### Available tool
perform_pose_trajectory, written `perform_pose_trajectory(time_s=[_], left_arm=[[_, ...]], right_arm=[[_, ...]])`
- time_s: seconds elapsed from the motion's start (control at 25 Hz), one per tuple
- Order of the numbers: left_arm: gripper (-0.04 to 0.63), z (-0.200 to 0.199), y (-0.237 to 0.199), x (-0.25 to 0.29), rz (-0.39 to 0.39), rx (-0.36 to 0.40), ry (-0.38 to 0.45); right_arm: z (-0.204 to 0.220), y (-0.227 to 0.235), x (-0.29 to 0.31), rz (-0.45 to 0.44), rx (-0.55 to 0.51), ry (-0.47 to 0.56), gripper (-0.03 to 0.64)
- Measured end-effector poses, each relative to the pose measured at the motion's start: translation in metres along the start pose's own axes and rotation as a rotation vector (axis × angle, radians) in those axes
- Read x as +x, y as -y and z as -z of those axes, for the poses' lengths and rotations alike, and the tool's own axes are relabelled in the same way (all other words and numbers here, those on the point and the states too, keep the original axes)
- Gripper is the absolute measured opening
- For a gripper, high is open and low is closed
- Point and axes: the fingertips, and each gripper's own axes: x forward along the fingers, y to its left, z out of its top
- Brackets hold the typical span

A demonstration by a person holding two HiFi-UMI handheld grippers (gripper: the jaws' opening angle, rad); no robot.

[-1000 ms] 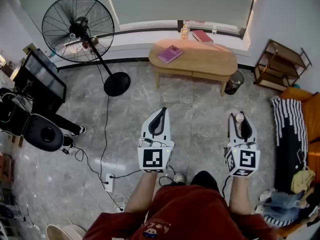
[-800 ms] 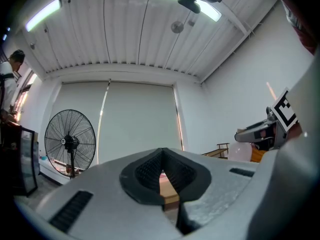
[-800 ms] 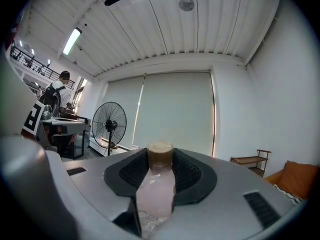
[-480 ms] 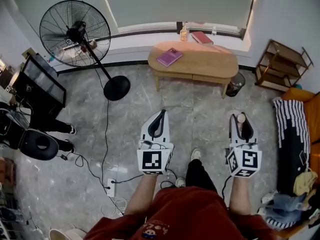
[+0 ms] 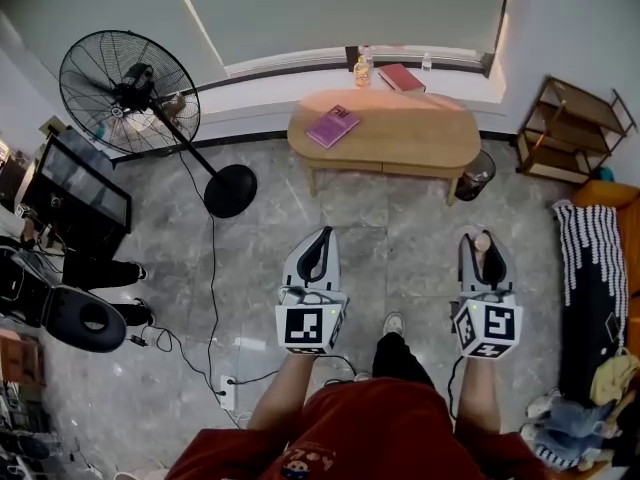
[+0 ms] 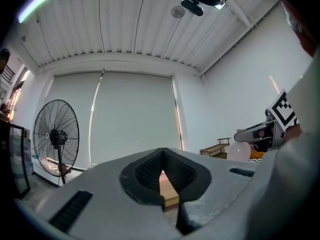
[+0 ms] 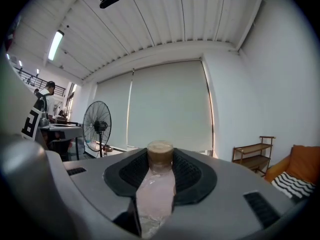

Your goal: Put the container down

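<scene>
axis: clear plastic container with tan cap [image 7: 156,194] lies lengthwise along the jaws, cap pointing forward toward oval wooden tabletop [image 5: 420,133] | change: grip unchanged, black pedestal fan [image 5: 125,93] shifted left in head view | position: above the floor, clamped between right gripper [image 7: 160,156] pads | left gripper [image 6: 161,159] closed, empty

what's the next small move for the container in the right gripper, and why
Probably carry it forward toward the oval light-wood table. The right gripper is clamped on the clear plastic container with a tan cap, over bare floor, the table some way ahead.
</scene>
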Motion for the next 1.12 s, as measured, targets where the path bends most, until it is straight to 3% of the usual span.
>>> perform_pose_trajectory(time_s=[0.44, 1.12], left_arm=[[0.006, 0.000, 0.014, 0.124, 0.052, -0.006, -0.010], [0.006, 0.017, 0.047, 0.246, 0.089, 0.002, -0.026]], right_arm=[[-0.013, 0.071, 0.091, 0.032, 0.014, -0.003, 0.141], [0.000, 0.164, 0.169, 0.086, 0.045, -0.022, 0.141]])
